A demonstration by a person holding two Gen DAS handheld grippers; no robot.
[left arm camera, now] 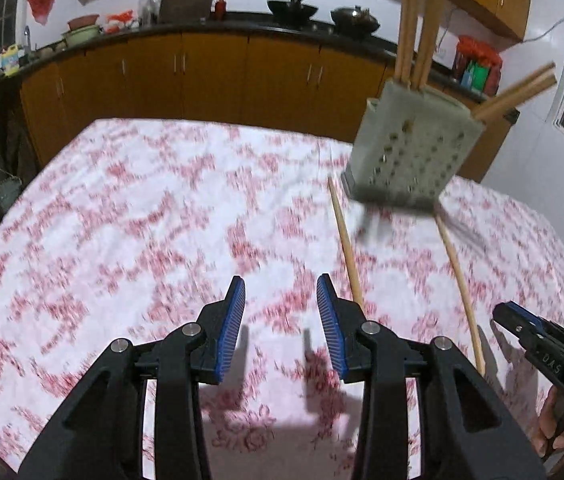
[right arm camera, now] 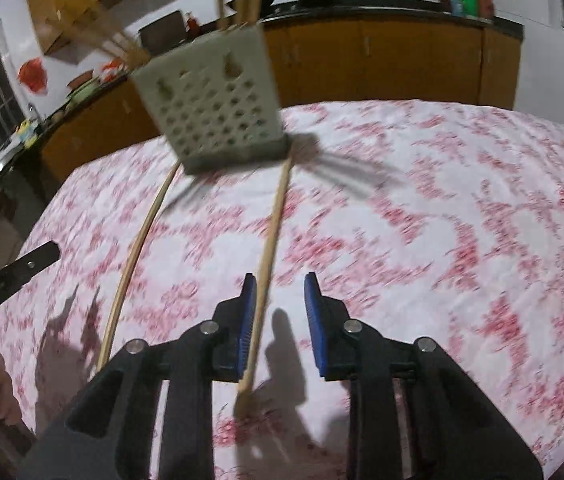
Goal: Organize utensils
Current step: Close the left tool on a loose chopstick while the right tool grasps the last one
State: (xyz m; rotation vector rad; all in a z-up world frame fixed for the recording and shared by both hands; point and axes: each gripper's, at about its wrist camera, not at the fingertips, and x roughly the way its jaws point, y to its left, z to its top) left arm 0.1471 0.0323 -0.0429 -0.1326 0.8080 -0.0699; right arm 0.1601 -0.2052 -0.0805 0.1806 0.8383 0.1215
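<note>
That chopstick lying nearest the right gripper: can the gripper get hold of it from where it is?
Probably yes. The chopstick already runs between the open fingers of the right gripper, close against the left finger, with only tablecloth around it.

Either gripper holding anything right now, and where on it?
Nothing held. Left gripper is open over bare cloth. Right gripper is open too: a chopstick lies between its jaws beside the left pad, not clamped.
</note>
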